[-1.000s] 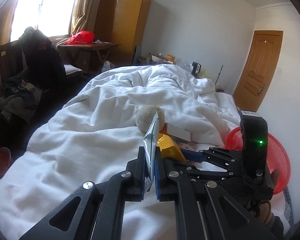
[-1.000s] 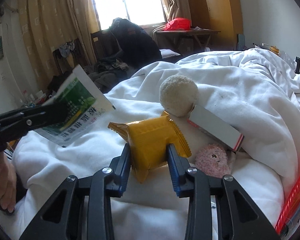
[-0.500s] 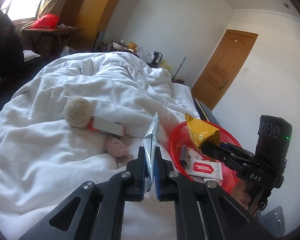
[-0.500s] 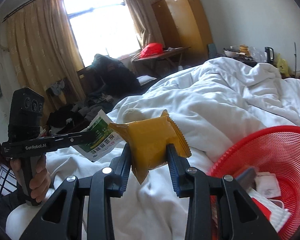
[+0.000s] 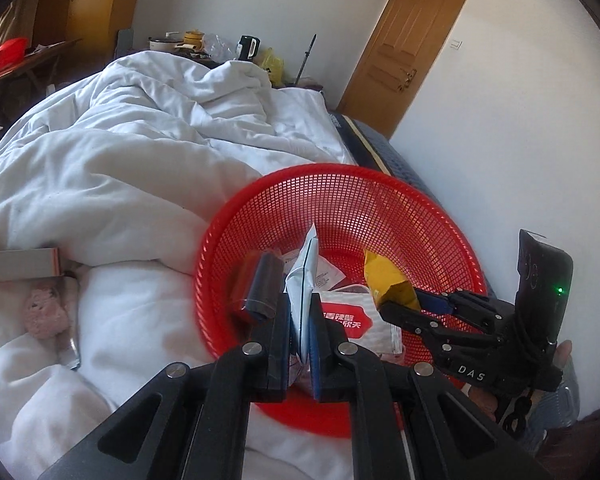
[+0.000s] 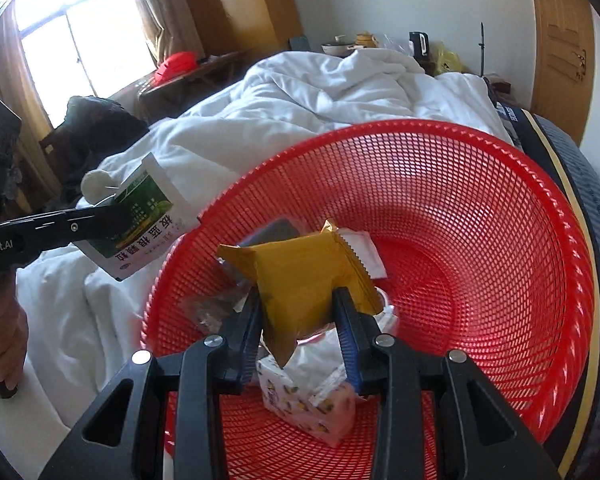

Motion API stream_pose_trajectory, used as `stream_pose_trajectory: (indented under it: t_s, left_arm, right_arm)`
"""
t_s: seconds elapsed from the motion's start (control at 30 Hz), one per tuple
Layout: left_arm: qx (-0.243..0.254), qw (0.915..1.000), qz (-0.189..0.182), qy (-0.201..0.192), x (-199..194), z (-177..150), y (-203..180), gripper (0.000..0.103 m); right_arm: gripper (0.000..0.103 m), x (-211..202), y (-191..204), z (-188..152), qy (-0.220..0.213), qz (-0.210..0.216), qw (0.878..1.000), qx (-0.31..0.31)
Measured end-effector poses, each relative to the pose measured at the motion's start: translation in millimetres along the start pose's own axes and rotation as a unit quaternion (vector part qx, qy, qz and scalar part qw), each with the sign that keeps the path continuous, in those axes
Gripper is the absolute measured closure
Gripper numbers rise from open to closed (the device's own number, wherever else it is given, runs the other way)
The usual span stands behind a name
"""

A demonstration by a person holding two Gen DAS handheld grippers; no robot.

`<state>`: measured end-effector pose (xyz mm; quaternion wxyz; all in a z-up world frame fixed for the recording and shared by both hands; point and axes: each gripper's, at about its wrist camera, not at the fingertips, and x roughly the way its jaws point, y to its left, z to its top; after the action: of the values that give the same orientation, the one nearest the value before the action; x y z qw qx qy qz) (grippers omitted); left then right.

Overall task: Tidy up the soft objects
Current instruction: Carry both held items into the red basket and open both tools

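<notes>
My left gripper (image 5: 300, 312) is shut on a green and white sachet (image 5: 303, 280), seen edge-on, held over the near rim of the red mesh basket (image 5: 380, 208). The sachet's printed face shows in the right wrist view (image 6: 140, 216). My right gripper (image 6: 300, 312) is shut on a yellow snack packet (image 6: 304, 276) and holds it inside the basket (image 6: 480, 240), above a tissue pack (image 6: 320, 408). The right gripper also shows in the left wrist view (image 5: 404, 306) with the yellow packet (image 5: 384, 280).
The basket holds a red and white wipes pack (image 5: 356, 320), a dark block (image 5: 260, 284) and small packets. On the white duvet (image 5: 120, 168) lie a pink plush (image 5: 46, 312), a grey box (image 5: 20, 264) and a cream pompom (image 6: 96, 182). A wooden door (image 5: 412, 36) stands behind.
Both grippers swung right from the bed's middle to the red basket, carrying the sachet and the yellow packet. The yellow packet is now inside the basket.
</notes>
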<state>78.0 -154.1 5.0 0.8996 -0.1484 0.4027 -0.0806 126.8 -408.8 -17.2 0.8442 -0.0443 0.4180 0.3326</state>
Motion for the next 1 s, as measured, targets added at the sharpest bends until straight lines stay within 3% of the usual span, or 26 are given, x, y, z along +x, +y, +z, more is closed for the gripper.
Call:
stream_pose_trajectory:
  t_s: [0.1,0.37,0.53,0.8,0.87,0.93,1.0]
  left_arm:
    - [0.01,0.9997,0.017,0.011,30,1,-12,0.097]
    - [0.025,0.9986,0.027,0.038,80,-11,-37,0.097]
    - [0.051,0.9969,0.03,0.052,96,-24,-48,0.097]
    - [0.069,0.9946,0.05,0.06,108,-37,-44,0.097]
    - [0.074,0.9944,0.05,0.057,109,-42,-44,0.096]
    - [0.072,0.9945,0.046,0.061,107,-47,-43,0.089]
    - [0.071,0.9945,0.044,0.064,105,-49,-40,0.071]
  right_arm:
    - [0.069,2,-2,-3,0.009,-0.047,0.999,-0.01]
    - [0.069,14,-14,-16,0.049,-0.048,0.997,-0.023]
    - [0.068,17,-19,-17,0.051,-0.065,0.996,-0.021]
    - [0.068,28,-26,-13,0.059,-0.158,0.986,-0.018]
    - [0.068,32,-29,-12,0.066,-0.164,0.984,-0.019]
    - [0.067,32,-31,-13,0.069,-0.163,0.984,-0.019]
    - [0.066,30,-35,-13,0.066,-0.156,0.986,-0.014]
